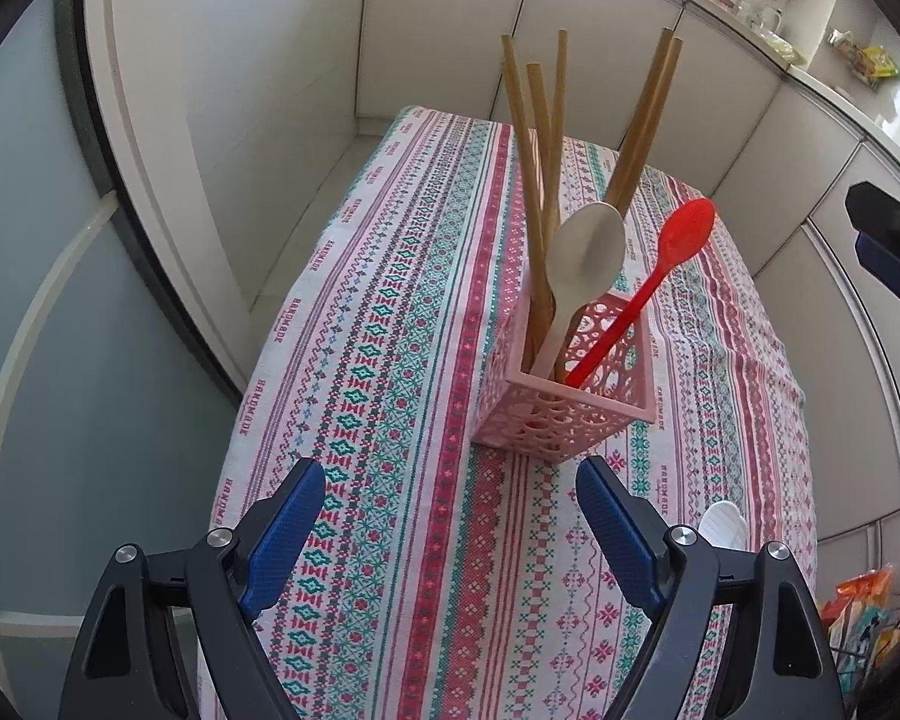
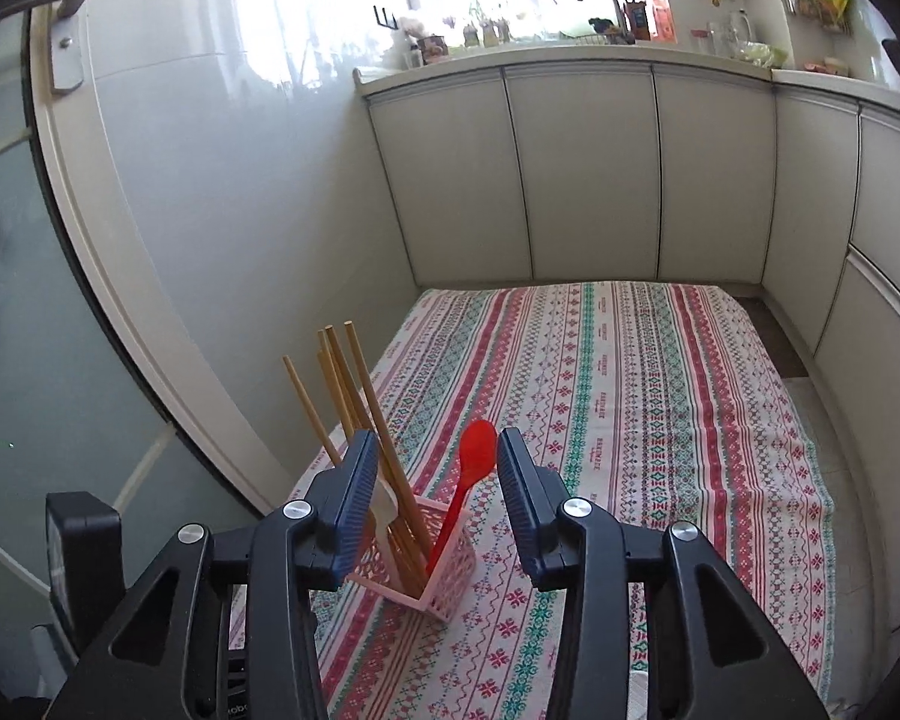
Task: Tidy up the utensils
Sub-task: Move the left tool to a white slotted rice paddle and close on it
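Right wrist view, right gripper [image 2: 437, 450] parted, empty, red spoon [image 2: 471, 468] between, untouched.

Patterned tablecloth [image 1: 426, 360] under pink basket [image 1: 564, 420]

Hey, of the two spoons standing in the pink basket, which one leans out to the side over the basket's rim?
The red spoon. Its handle slants over the pink basket rim, while the white spoon stands more upright beside the chopsticks.

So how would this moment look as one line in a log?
red spoon: in pink basket, released | right claw: open | left claw: open, empty
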